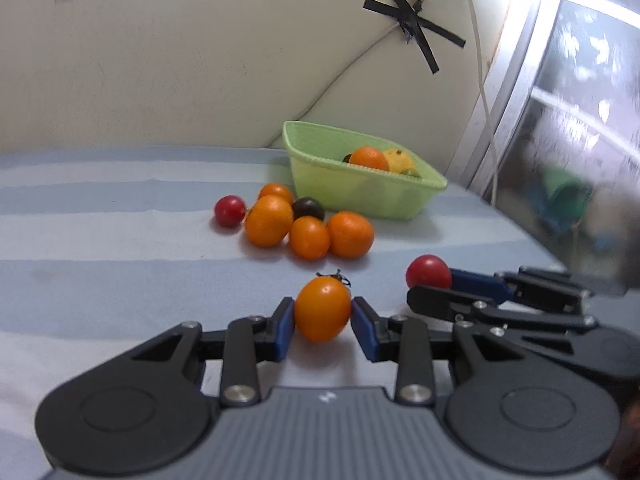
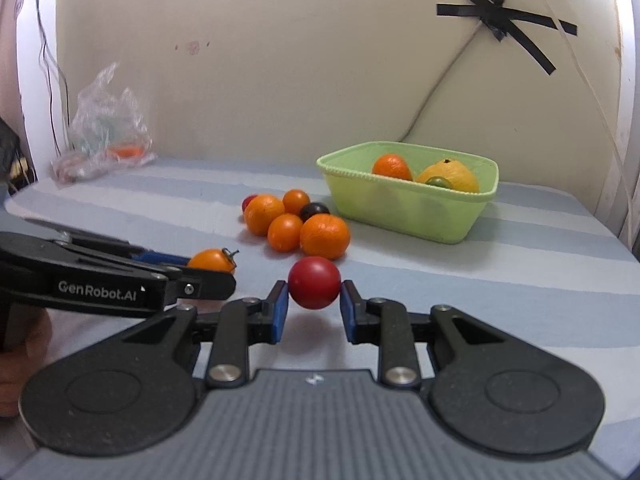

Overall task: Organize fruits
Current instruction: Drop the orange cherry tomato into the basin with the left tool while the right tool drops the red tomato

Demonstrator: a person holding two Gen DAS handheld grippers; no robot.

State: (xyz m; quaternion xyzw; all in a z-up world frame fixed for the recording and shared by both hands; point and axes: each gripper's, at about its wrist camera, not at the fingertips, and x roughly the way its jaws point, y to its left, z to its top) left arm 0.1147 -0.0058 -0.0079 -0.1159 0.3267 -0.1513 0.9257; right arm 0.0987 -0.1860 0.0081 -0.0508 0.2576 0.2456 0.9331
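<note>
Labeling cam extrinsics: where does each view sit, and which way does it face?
Left wrist: on left gripper, facing forward at its orange tomato; right gripper at right.
Right wrist: on right gripper, facing its red tomato; left gripper at left.
Shared: green basket, loose fruit pile, taped wall.

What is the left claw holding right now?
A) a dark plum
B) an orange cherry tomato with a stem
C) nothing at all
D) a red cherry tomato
B: the left claw has its blue pads pressed against both sides of the orange cherry tomato, whose small dark stem shows on top; the red cherry tomato sits in the right claw instead.
</note>
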